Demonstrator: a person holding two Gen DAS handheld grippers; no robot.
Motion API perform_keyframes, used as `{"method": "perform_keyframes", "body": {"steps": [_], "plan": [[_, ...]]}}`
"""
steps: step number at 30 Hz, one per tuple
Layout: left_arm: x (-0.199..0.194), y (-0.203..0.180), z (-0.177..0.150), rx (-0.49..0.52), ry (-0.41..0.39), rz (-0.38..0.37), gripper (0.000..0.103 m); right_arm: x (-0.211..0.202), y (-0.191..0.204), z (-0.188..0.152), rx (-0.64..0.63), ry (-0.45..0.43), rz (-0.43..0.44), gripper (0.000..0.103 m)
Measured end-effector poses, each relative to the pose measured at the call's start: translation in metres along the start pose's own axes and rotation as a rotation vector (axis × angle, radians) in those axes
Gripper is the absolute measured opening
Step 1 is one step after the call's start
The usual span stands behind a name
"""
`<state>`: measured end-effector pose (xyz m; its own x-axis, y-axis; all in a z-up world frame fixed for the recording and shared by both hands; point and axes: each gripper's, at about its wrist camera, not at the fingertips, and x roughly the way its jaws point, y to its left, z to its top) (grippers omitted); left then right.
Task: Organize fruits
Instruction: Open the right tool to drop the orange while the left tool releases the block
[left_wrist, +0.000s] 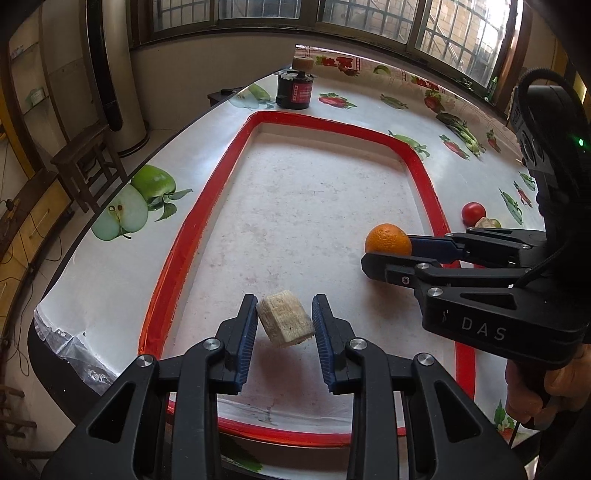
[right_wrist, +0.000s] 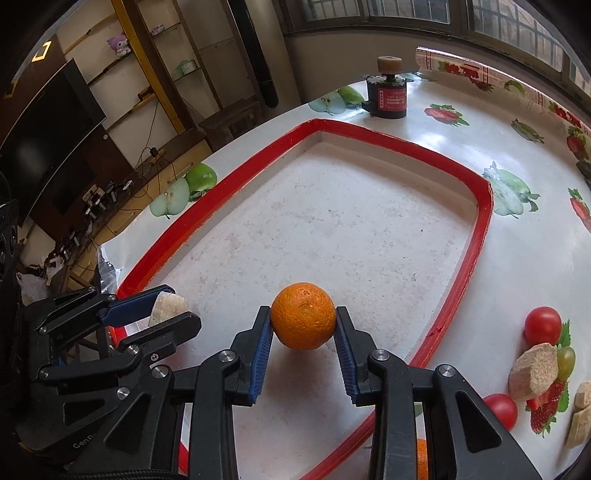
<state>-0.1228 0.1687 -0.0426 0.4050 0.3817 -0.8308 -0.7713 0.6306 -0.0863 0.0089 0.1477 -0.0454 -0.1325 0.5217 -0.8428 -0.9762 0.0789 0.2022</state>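
Observation:
My left gripper (left_wrist: 285, 320) is shut on a pale, ribbed chunk of banana (left_wrist: 284, 318), held above the near end of the red-rimmed tray (left_wrist: 192, 236). The same chunk of banana (right_wrist: 168, 306) shows in the left gripper (right_wrist: 173, 304) at the lower left of the right wrist view. My right gripper (right_wrist: 303, 319) is shut on an orange (right_wrist: 303, 315) over the tray (right_wrist: 476, 236) floor. In the left wrist view the orange (left_wrist: 388, 240) sits at the tip of the right gripper (left_wrist: 386, 245), near the tray's right rim.
Outside the tray's right rim lie two red tomatoes (right_wrist: 543, 325) (right_wrist: 501, 408), a green grape (right_wrist: 567, 362), tan chunks (right_wrist: 533, 371) and another orange (right_wrist: 422, 458) partly hidden by a finger. A black canister (right_wrist: 387, 98) stands at the far end of the fruit-print tablecloth (right_wrist: 443, 125).

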Motion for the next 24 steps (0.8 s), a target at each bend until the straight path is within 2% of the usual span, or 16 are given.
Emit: {"method": "perform_keyframes", "body": {"steps": [4, 5, 6, 8, 9, 10, 15, 24], "plan": [[0.006, 0.0, -0.003, -0.009, 0.026, 0.004, 0.029, 0.008, 0.002, -0.002, -0.006, 0.017, -0.004, 0.037], [0.005, 0.0, -0.004, -0.012, 0.024, 0.003, 0.033, 0.007, 0.001, -0.002, -0.004, 0.014, -0.002, 0.038], [0.004, 0.0, -0.004, -0.016, 0.026, 0.011, 0.043, 0.005, 0.0, -0.002, 0.001, 0.011, 0.002, 0.044], [0.0, 0.0, -0.005, -0.012, 0.013, 0.028, 0.054, -0.001, -0.001, -0.003, 0.008, -0.007, 0.003, 0.052], [-0.003, -0.001, -0.006, -0.01, 0.006, 0.032, 0.054, -0.006, -0.002, -0.003, 0.012, -0.019, 0.002, 0.057], [-0.005, -0.001, -0.005, -0.008, 0.003, 0.034, 0.054, -0.011, -0.003, -0.004, 0.017, -0.031, 0.005, 0.059], [-0.024, -0.008, -0.005, 0.003, -0.033, 0.03, 0.054, -0.046, -0.011, -0.013, 0.049, -0.094, 0.014, 0.059], [-0.044, -0.042, -0.004, 0.051, -0.075, -0.05, 0.054, -0.104, -0.05, -0.056, 0.15, -0.163, -0.036, 0.059]]}}
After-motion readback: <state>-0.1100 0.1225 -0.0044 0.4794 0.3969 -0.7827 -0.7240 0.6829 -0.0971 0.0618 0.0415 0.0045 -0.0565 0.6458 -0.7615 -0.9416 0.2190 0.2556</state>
